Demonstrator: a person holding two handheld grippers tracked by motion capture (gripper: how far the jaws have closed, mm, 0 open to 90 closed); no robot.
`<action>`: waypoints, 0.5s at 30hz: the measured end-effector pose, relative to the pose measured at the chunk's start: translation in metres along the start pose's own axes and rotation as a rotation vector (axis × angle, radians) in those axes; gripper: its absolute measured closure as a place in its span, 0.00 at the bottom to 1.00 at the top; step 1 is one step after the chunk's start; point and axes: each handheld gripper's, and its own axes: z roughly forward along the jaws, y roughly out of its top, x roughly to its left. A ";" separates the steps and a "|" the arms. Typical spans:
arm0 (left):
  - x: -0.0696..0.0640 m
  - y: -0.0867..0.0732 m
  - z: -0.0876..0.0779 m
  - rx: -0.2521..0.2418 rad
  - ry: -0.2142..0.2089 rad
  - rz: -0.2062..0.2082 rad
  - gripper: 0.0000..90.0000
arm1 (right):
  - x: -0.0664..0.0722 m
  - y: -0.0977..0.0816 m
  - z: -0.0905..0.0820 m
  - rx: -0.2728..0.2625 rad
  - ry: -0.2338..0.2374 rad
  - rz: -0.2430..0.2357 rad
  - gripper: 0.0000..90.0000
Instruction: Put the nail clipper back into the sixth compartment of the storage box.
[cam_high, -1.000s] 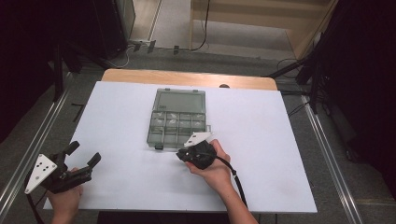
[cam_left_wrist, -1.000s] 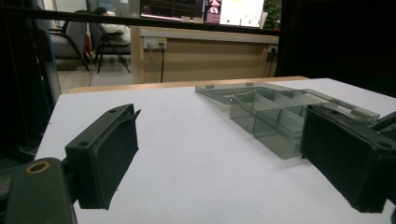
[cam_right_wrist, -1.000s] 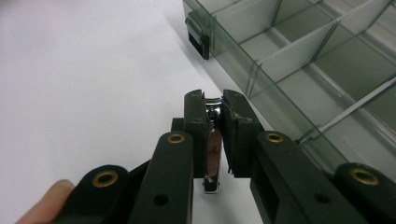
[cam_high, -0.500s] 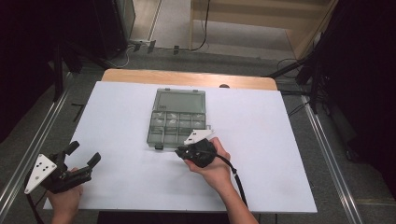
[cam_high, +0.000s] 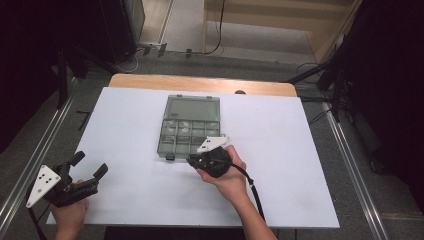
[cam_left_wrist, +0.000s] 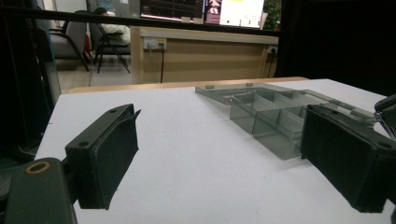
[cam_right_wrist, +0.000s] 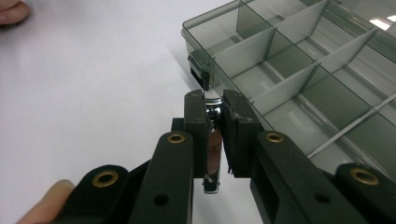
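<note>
Clippers (cam_right_wrist: 212, 140), small and metal, sit pinched between the pads of my right tongs (cam_right_wrist: 215, 100), which are nearly closed on them just beside the front corner of the box (cam_high: 189, 131), by its latch (cam_right_wrist: 200, 71). That box lies open at mid bench (cam_high: 125, 115), lid flat behind its compartments. My left tongs (cam_high: 89, 169) rest near the bench's front left corner, jaws spread wide with nothing between them.
</note>
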 end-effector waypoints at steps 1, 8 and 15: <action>0.000 0.000 0.000 0.000 0.000 0.000 0.12 | 0.000 0.001 0.000 -0.001 -0.002 0.000 0.92; 0.000 0.000 0.000 0.000 0.000 -0.002 0.12 | 0.000 0.005 -0.001 -0.010 -0.003 -0.001 0.92; 0.000 0.000 0.000 -0.001 0.000 -0.003 0.12 | 0.000 0.010 -0.001 -0.019 -0.005 0.001 0.92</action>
